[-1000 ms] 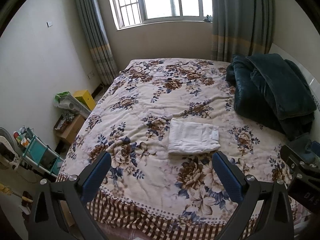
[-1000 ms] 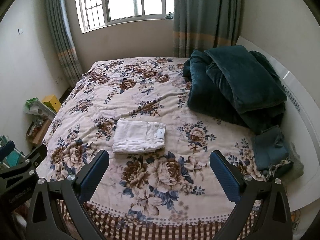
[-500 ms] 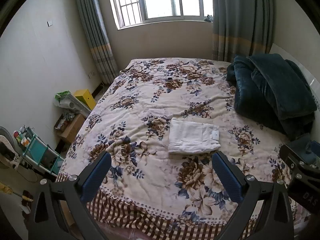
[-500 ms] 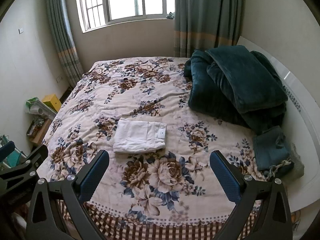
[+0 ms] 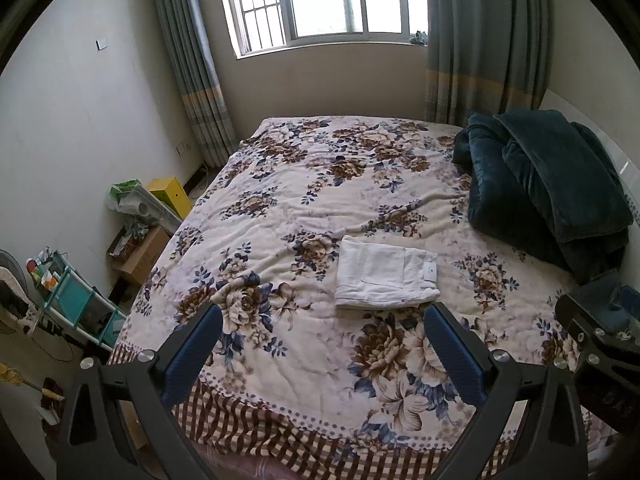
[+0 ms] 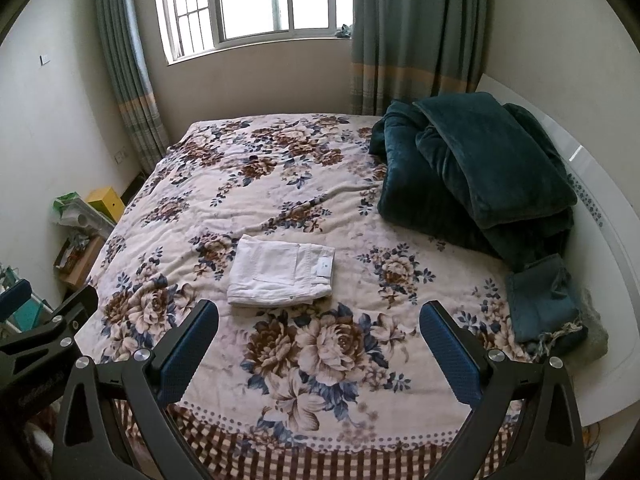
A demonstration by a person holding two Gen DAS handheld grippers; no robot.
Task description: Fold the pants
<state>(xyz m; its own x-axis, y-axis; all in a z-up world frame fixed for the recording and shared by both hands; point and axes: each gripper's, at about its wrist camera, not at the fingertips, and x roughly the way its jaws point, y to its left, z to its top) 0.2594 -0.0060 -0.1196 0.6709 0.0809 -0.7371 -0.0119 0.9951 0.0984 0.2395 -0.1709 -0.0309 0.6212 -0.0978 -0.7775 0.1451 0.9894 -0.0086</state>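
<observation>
- Left wrist view: white pants (image 5: 386, 274) lie on the floral bedspread (image 5: 304, 208), already a compact rectangle w/ several layers stacked, pocket and small label face up. They sit nearer the bed's foot edge than the window end, roughly mid-width.
- Right wrist view: same bundle (image 6: 280, 274), edges look fairly square, no leg trailing out. Judgement: folding looks done or nearly so; only tidy-up or release left.
- Left gripper (image 5: 320, 354): tongs spread wide, nothing between the blue pads, held above the foot edge of the bed, well apart from the pants, aimed fwd and down at the bedspread.
- Right gripper (image 6: 318, 352): also wide and empty, hovering over the foot edge, pointing toward the window; pants lie ahead and a bit to its left.
- Each gripper shows in the other's view at the frame edge, so the 2 are side by side at about the same height, both off the fabric.
- Doing this step well, if any touch-up is wanted: come in low from the foot edge, press flat on the top layer rather than pinching, so the stack doesn't slide or open. Don't drag the soft bedspread; it wrinkles and would skew the bundle.
- Dark green blanket (image 6: 476, 168) is piled toward the bed's right side by the headboard, well apart from the pants; no interference.
</observation>
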